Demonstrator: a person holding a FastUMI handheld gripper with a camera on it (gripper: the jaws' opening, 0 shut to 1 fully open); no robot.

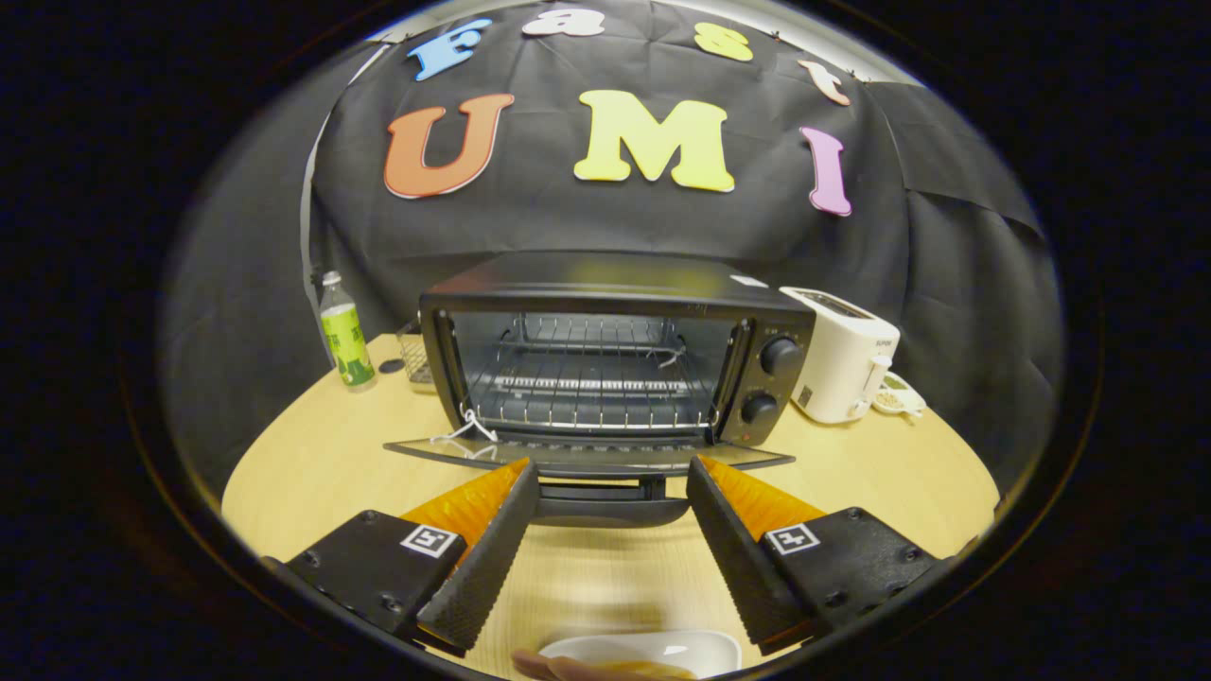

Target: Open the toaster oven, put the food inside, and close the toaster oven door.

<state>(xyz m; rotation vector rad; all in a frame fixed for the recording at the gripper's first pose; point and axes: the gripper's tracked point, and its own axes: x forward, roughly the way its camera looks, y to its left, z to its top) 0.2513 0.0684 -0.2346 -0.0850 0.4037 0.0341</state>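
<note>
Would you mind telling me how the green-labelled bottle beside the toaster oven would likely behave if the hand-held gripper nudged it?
The bottle is tall and narrow, so a push near its cap would probably tip it. Being round, it would likely roll across the table afterwards. It looks like smooth plastic, perhaps slippery. The hand-held gripper is open before the oven door.

toaster (845, 364): brand word, too small | bottle (345, 336): label unreadable

One toaster oven (605, 364), one bottle (346, 333), one white toaster (842, 355), one white dish (653, 653), two oven knobs (780, 357), all on one table (312, 463).
</note>
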